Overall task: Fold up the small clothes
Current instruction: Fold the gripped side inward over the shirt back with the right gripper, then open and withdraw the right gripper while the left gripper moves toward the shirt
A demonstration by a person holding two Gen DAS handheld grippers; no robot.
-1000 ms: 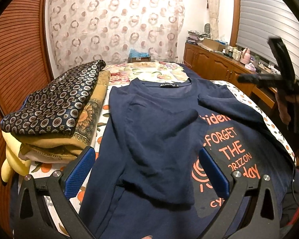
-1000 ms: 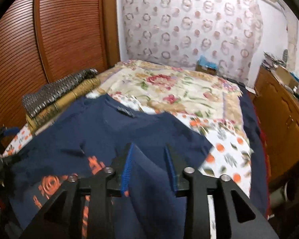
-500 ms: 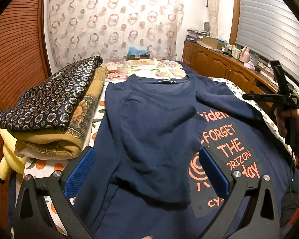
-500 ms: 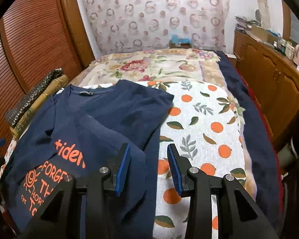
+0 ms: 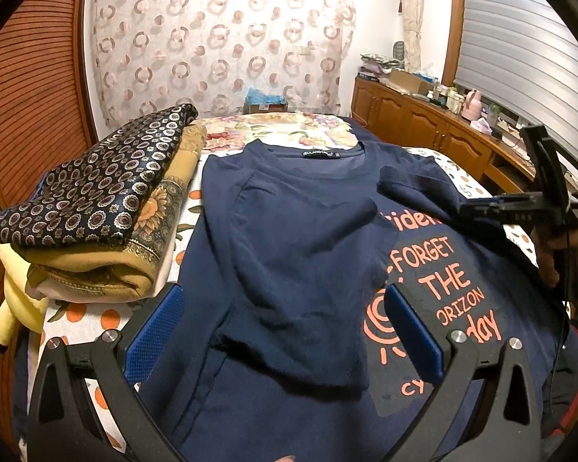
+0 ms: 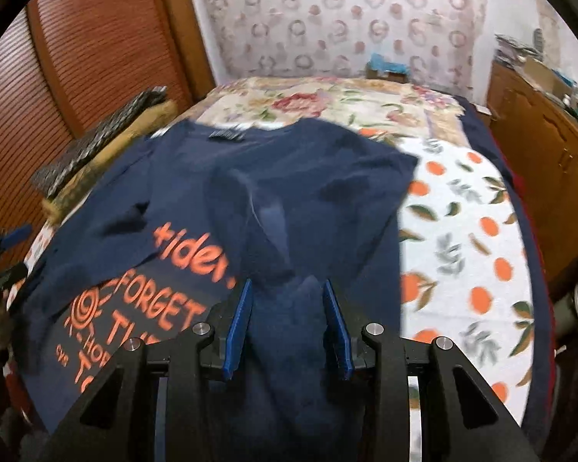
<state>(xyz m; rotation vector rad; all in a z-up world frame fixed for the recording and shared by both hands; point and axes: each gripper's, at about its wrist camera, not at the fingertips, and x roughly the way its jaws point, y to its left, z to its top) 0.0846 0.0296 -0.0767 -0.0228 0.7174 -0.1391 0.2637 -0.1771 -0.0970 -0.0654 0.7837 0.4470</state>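
While the navy T-shirt [image 5: 289, 254] is spread front-up across the near part of the bed [image 6: 462, 231], its left side is seen folded inward so that a plain navy panel covers part of the orange lettering [image 5: 439, 269]. The collar and label are turned toward the far end of the bed, and the hem lies nearest the cameras.

The left gripper [image 5: 285, 331] is held above the near, lower part of the shirt, with its blue pads [image 5: 156, 331] spread wide and nothing between them; no contact with the cloth can be made out.

The right gripper [image 6: 287, 323] is placed at the shirt's right side. A raised ridge of navy cloth is seen running between its blue-edged fingers [image 6: 239, 323], which are partly parted; whether the pads actually press on the fabric cannot be told, as this view is blurred. In the left wrist view the same gripper is seen at the right edge of the shirt, gripped by a hand [image 5: 558, 250].

A stack of folded clothes [image 5: 96, 215] is set on the left of the bed, just beside the shirt, topped by a dark patterned piece. A wooden cabinet [image 5: 424, 127] is lined along the right wall, and a circle-patterned curtain [image 5: 219, 38] is hung at the far end.
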